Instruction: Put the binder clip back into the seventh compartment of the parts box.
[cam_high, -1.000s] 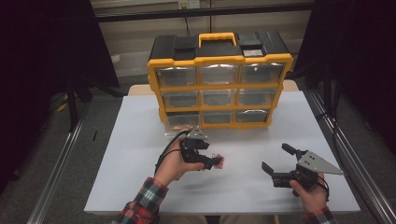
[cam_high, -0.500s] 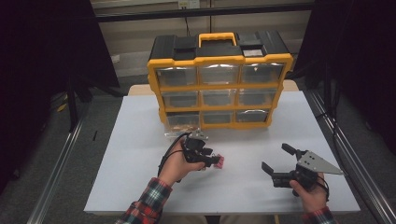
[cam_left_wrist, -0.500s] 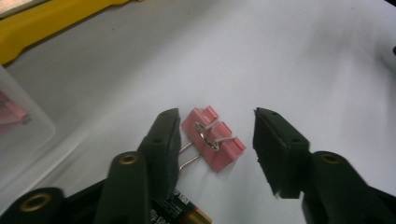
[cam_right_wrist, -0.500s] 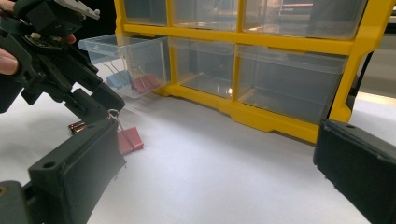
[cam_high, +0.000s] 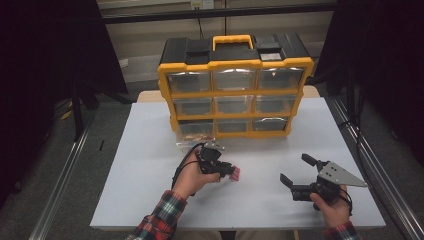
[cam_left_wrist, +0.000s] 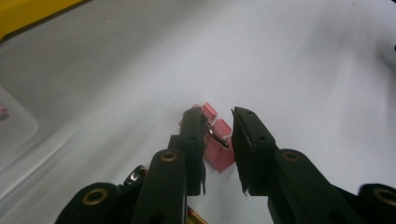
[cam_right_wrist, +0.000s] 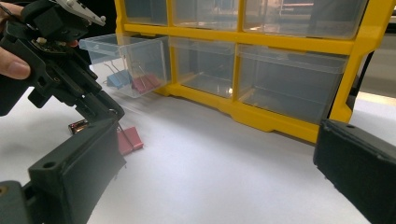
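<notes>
Now the left gripper (cam_left_wrist: 217, 140) has just been closing its jaws around the pink metal binder clip (cam_left_wrist: 218, 148) lying on the white table (cam_high: 150, 150); lifting is still ahead. Well apart, the right gripper (cam_high: 296, 169) is waiting open.

The left hand (cam_high: 192, 179) holds the left gripper (cam_high: 231, 171) low over the table, with its tips pointing to the right in the high view. Its jaws have just been closing and now stand narrow, with a small gap between them. The right hand (cam_high: 331, 209) holds the right gripper (cam_high: 296, 169) near the table's front edge, pointing up and left. Its jaws stand wide apart. Both forearms come from the bottom in plaid sleeves.
</notes>
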